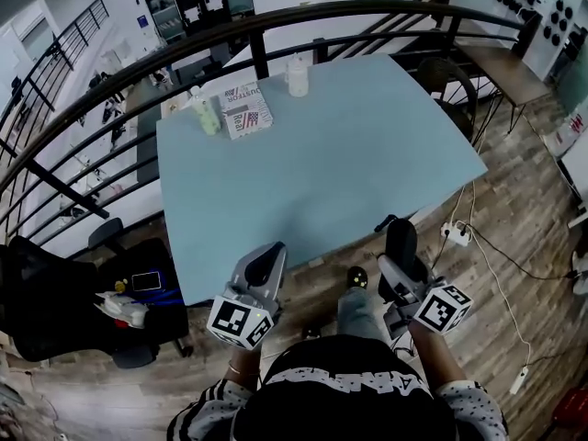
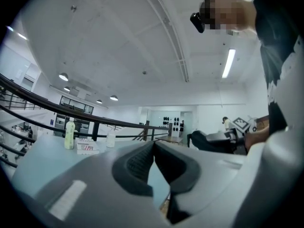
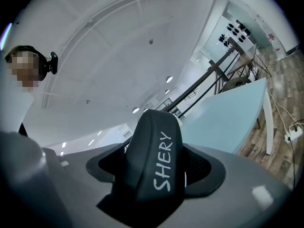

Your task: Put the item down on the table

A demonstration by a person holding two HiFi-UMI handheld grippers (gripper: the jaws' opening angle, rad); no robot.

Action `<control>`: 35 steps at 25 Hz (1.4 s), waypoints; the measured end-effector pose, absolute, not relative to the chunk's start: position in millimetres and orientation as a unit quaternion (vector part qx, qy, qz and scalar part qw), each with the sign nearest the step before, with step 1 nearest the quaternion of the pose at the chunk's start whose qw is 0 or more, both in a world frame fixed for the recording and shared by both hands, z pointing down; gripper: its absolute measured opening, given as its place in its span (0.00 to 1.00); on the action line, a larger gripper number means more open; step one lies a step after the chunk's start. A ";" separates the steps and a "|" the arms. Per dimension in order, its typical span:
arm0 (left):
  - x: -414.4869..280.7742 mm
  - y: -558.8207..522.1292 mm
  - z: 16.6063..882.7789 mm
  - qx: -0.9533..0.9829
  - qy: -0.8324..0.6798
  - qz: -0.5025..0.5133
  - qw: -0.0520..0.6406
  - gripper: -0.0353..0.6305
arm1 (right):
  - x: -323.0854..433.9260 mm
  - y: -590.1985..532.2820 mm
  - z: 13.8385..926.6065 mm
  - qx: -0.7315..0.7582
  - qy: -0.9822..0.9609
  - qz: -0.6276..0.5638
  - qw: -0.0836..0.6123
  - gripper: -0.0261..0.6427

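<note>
My right gripper [image 1: 401, 265] is shut on a black padded item [image 1: 401, 240] that stands up out of its jaws. In the right gripper view this black item [image 3: 156, 165] fills the middle and bears the white lettering "SHERY"; it hides the fingertips. The gripper hangs just off the near right edge of the light blue table [image 1: 322, 173], above the wooden floor. My left gripper [image 1: 267, 265] is at the table's near edge; in the left gripper view its jaws [image 2: 153, 148] are shut with nothing between them.
At the table's far side stand a green bottle [image 1: 206, 113], a printed box [image 1: 246, 110] and a white jar [image 1: 298, 75]. A dark railing [image 1: 276, 28] curves behind. A power strip [image 1: 456, 234] and cables lie on the floor at right; a black chair [image 1: 64, 292] stands at left.
</note>
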State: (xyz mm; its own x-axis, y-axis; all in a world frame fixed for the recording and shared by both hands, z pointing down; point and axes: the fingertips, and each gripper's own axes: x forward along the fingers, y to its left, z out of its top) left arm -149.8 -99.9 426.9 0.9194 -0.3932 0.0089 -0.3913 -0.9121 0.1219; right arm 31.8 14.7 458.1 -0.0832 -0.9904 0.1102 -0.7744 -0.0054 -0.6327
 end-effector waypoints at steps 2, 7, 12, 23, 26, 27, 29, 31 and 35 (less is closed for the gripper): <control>-147.1 -107.0 426.0 0.975 -0.213 -0.007 0.062 0.05 | 38.1 2.8 458.6 -0.643 0.685 -0.286 0.189 0.60; -134.7 -125.9 421.6 0.970 -0.238 -0.004 0.050 0.05 | 55.1 -28.7 453.4 -0.624 0.702 -0.285 0.193 0.60; -108.5 -144.3 428.9 0.969 -0.241 0.002 0.055 0.05 | 80.3 -44.3 461.4 -0.621 0.700 -0.292 0.199 0.60; -53.4 -175.8 428.8 0.971 -0.234 0.009 0.050 0.05 | 139.7 -70.0 468.7 -0.634 0.685 -0.294 0.208 0.60; -50.4 -184.6 427.3 0.968 -0.247 0.010 0.047 0.05 | 146.4 -82.7 466.5 -0.627 0.692 -0.292 0.207 0.60; -50.1 -188.4 426.7 0.966 -0.252 0.010 0.047 0.05 | 148.2 -88.2 465.7 -0.624 0.696 -0.291 0.206 0.60; -50.9 -195.3 425.7 0.963 -0.264 0.009 0.046 0.05 | 150.9 -99.7 464.5 -0.617 0.703 -0.291 0.203 0.60; -51.8 -201.6 424.0 0.960 -0.277 0.008 0.044 0.05 | 153.4 -110.6 463.5 -0.609 0.710 -0.292 0.201 0.60; -49.1 -212.5 417.8 0.953 -0.302 0.007 0.040 0.05 | 162.5 -132.5 460.3 -0.592 0.725 -0.294 0.195 0.60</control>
